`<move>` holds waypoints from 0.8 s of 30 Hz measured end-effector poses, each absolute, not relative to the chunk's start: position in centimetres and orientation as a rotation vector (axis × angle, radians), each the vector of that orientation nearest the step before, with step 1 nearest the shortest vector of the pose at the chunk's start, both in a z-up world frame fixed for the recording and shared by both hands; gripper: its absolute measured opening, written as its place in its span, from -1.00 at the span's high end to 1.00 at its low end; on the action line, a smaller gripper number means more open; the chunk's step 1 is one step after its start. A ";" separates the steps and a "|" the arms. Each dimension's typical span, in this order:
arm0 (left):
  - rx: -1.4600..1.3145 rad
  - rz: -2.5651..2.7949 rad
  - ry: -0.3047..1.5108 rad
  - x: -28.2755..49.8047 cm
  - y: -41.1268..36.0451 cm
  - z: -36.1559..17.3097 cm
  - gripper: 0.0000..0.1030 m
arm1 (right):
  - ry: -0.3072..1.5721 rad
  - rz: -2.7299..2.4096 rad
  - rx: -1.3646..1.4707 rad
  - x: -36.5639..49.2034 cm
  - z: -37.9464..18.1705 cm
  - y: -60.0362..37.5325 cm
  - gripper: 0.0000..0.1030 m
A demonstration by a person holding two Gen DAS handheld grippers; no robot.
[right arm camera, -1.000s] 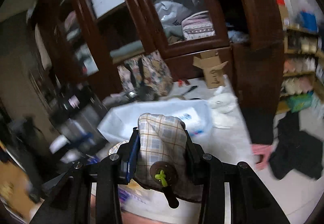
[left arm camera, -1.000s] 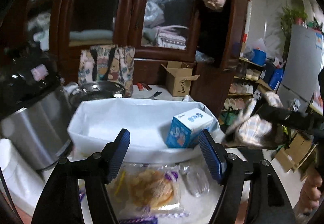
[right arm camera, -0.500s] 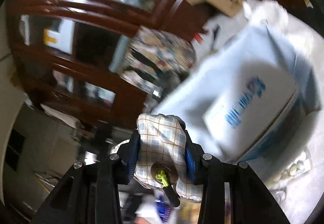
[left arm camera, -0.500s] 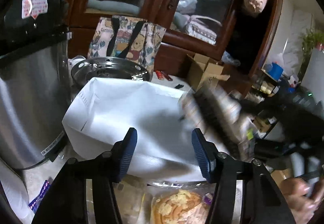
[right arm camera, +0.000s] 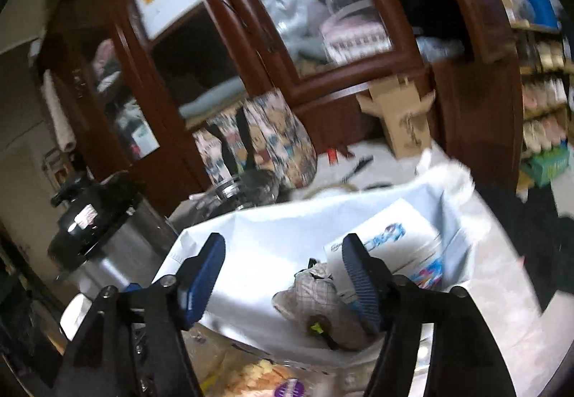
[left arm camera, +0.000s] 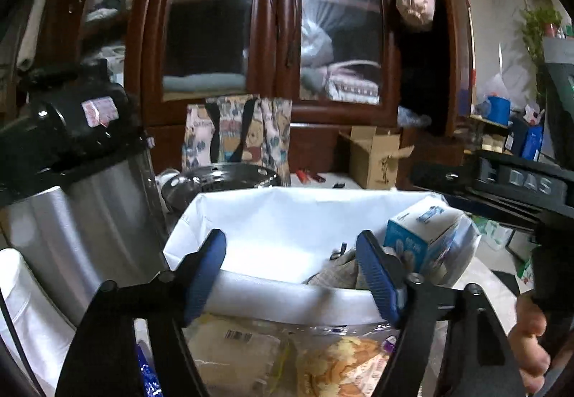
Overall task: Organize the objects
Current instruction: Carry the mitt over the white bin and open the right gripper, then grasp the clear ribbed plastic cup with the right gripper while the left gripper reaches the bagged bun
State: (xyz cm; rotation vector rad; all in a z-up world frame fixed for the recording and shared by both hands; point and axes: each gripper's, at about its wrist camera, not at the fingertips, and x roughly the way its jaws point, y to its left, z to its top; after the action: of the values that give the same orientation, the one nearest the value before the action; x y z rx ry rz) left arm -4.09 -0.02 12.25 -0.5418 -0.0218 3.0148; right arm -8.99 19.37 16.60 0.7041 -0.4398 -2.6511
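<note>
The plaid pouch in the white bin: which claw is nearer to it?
Right. The right claw hangs just over the plaid pouch, jaws opening, pouch released into the white bin. The left claw waits outside the bin's near rim.

1. A plaid cloth pouch (right arm camera: 315,293), with a dark round tag and green knot, is lying slumped inside the white bin (right arm camera: 251,228).
2. A blue-and-white carton (left arm camera: 423,235) is being propped tilted against the bin's right wall, just beside the pouch.
3. Clear-wrapped snack packs (left arm camera: 344,364) are lying flat before the bin.
</note>
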 end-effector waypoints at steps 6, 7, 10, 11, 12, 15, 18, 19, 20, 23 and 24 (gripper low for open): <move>-0.632 2.958 -0.267 -2.1 -2.1 11.5 0.90 | -0.431 -2.656 0.707 -4.5 14.7 24.1 -0.36; -0.651 2.995 -0.227 -1.0 -2.0 10.8 0.90 | -0.447 -2.657 0.729 -3.8 14.0 24.9 -0.36; -0.668 3.078 -0.205 1.9 -2.6 8.6 0.86 | -0.487 -2.673 0.825 -2.8 11.8 27.0 -0.37; -0.669 3.056 -0.248 2.5 -3.0 8.2 0.86 | -0.497 -2.672 0.857 -2.9 11.4 27.4 -0.37; -0.651 3.019 -0.305 2.9 -3.5 8.1 0.86 | -0.528 -2.665 0.884 -3.2 11.1 27.9 -0.37; -0.621 2.964 -0.389 2.8 -4.4 8.2 0.83 | -0.579 -2.641 0.936 -3.9 10.6 28.6 -0.37; -0.726 2.971 -0.303 1.7 -3.2 7.5 0.83 | -0.531 -2.626 1.002 -4.1 10.0 27.8 -0.37; -0.752 2.962 -0.245 1.4 -2.4 7.4 0.83 | -0.476 -2.617 1.032 -4.2 9.8 26.8 -0.37; -0.770 2.947 -0.190 1.1 -1.6 7.2 0.83 | -0.428 -2.615 1.052 -4.1 9.6 26.2 -0.37; -0.854 2.898 -0.044 0.5 0.7 6.3 0.79 | -0.211 -2.639 1.137 -4.0 8.7 23.3 -0.37; -0.892 2.875 -0.013 0.2 1.2 6.0 0.75 | -0.118 -2.655 1.176 -4.1 8.2 22.2 -0.36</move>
State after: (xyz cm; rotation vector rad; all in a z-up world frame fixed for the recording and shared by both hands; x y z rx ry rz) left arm 0.16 1.19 6.03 -0.8920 -0.0128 2.8752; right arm -4.11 22.20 8.17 1.1765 -0.1177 -2.6546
